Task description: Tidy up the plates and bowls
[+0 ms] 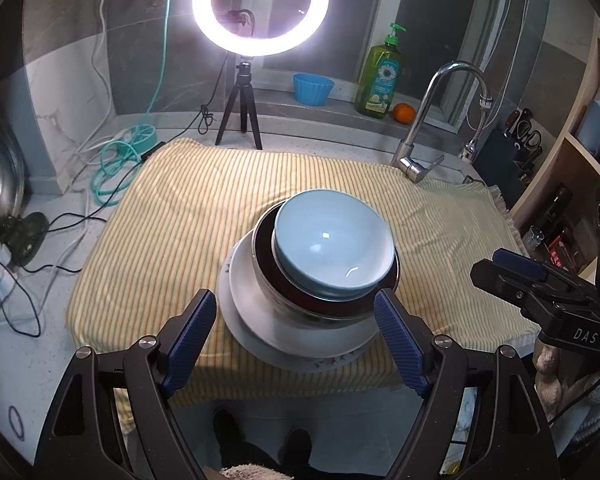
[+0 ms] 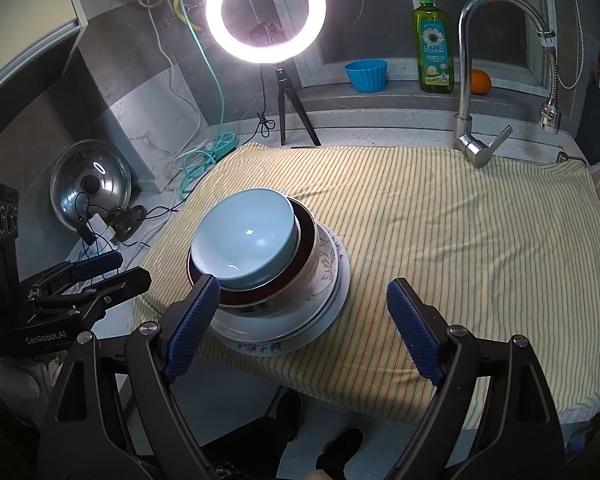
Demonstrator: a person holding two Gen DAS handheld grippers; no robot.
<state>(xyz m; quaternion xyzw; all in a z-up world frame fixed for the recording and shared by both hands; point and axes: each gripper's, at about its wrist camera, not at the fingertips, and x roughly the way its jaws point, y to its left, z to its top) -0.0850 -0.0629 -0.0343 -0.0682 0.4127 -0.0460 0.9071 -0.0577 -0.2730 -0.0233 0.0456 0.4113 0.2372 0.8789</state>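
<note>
Counter: a striped cloth [image 1: 260, 184] was spread below a ring light [image 1: 260, 4].
Stack: a blue bowl [image 1: 332, 248] was nested on plates [image 1: 256, 320], mid-cloth.
Grippers: left gripper [image 1: 296, 340] and right gripper [image 2: 304, 328] were held apart, empty, near the stack.
Advice: withdrawal is best kept slow, clear of the rims.

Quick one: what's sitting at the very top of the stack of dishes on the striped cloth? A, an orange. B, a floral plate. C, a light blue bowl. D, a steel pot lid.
C: the light blue bowl sits topmost, nested in a dark-lined bowl that rests on the plates; the pot lid leans at the wall and the orange is on the sill.
</note>
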